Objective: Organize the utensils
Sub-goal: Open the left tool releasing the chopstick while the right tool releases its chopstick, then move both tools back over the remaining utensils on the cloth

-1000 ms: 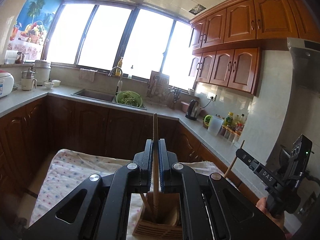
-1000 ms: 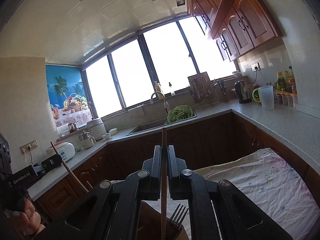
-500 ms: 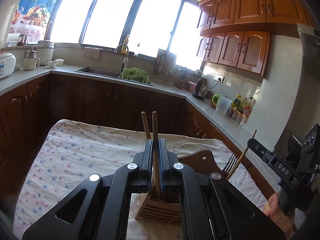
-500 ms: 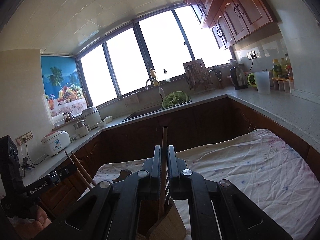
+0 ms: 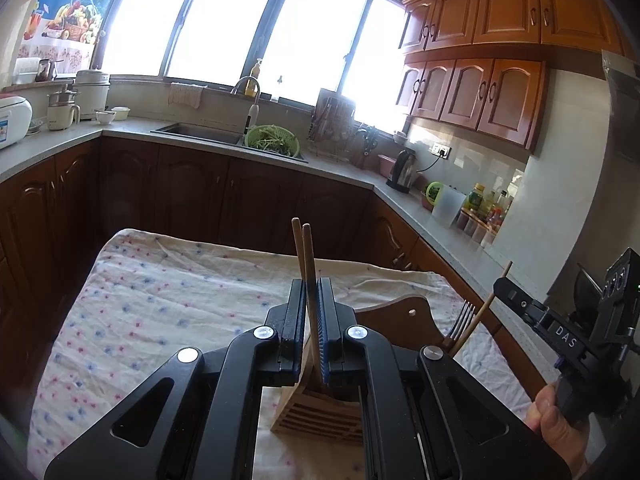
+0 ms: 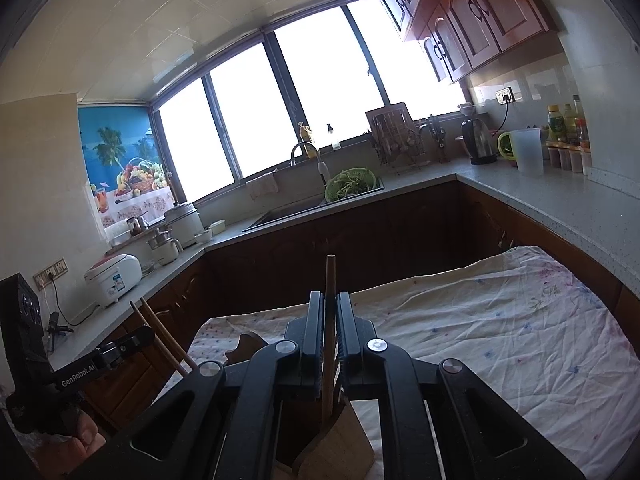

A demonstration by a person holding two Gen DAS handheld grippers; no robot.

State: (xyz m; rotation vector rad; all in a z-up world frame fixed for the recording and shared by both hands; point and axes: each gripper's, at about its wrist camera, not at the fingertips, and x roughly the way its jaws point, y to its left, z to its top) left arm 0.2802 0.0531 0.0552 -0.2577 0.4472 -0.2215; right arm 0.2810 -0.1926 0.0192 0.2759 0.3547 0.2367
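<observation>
A wooden utensil holder (image 5: pixel 320 412) stands on the floral-cloth table (image 5: pixel 160 304), just below both grippers. My left gripper (image 5: pixel 311 320) is shut on a wooden chopstick (image 5: pixel 308 264) whose lower end is down in the holder; a second chopstick (image 5: pixel 297 248) stands beside it. A fork (image 5: pixel 460 322) stands at the holder's right. My right gripper (image 6: pixel 330 332) is shut on another wooden chopstick (image 6: pixel 329 280), its lower end in the holder (image 6: pixel 340 444). The right gripper also shows in the left wrist view (image 5: pixel 520 300) and the left gripper in the right wrist view (image 6: pixel 120 350).
Dark wood cabinets and a grey countertop (image 5: pixel 340 172) wrap around the table. A sink with a green colander (image 5: pixel 272 142) lies at the back, a kettle (image 5: pixel 402 170) and bottles at the right, a rice cooker (image 6: pixel 114 280) at the left.
Both grippers have come down with their chopsticks, whose lower ends have gone into the holder. A second chopstick now shows beside the left one.
</observation>
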